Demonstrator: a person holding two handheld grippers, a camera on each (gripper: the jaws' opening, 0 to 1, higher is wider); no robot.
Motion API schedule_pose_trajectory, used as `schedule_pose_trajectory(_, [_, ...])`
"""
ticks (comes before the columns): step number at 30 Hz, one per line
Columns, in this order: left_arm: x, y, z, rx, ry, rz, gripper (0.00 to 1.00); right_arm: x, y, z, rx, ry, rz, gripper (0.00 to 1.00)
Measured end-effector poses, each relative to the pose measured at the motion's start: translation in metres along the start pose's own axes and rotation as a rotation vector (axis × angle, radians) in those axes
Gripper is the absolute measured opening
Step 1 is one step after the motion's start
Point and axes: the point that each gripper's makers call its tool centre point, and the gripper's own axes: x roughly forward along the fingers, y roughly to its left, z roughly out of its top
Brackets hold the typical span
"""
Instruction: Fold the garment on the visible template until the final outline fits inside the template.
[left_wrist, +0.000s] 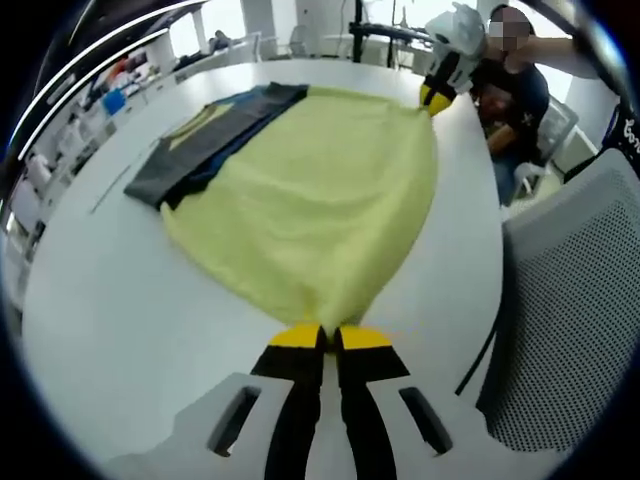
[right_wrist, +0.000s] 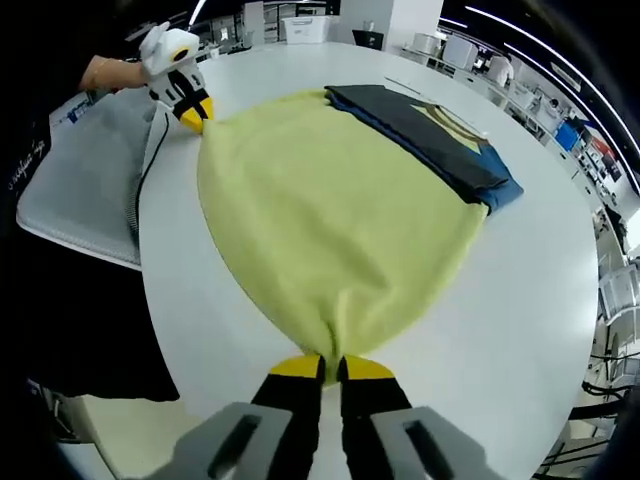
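A pale yellow garment (left_wrist: 320, 200) lies stretched over the white table (left_wrist: 120, 300), held taut between both grippers. My left gripper (left_wrist: 330, 335) is shut on one corner of it at the table's near edge. In the right gripper view, my right gripper (right_wrist: 330, 365) is shut on the opposite corner of the yellow garment (right_wrist: 330, 220). Each gripper appears at the far end of the other's view: the right gripper (left_wrist: 437, 98) and the left gripper (right_wrist: 193, 113). A dark grey and blue folded template piece (left_wrist: 215, 135) lies along the garment's far side, partly under it, also seen as the template (right_wrist: 430, 135).
A grey mesh chair (left_wrist: 580, 300) stands by the table edge, seen too as the chair (right_wrist: 85, 185). A person (left_wrist: 515, 80) holds the grippers. Shelves and desks line the room's background. A thin line (left_wrist: 110, 190) is marked on the table (right_wrist: 560, 300).
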Motion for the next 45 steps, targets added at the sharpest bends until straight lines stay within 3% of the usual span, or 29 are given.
schedule_pose_trajectory(8, [-0.007,-0.003,-0.003,-0.001,0.004,-0.014,0.01,-0.006,0.008,-0.003,0.003,0.002,0.018,0.01])
schedule_pose_trajectory(23, [-0.017,-0.034,-0.014,-0.008,0.025,-0.100,0.01,-0.017,0.030,-0.015,0.019,0.013,0.048,0.01])
schedule_pose_trajectory(45, [-0.035,-0.068,-0.030,-0.023,0.018,-0.145,0.01,-0.030,0.066,-0.029,0.031,0.025,0.087,0.01])
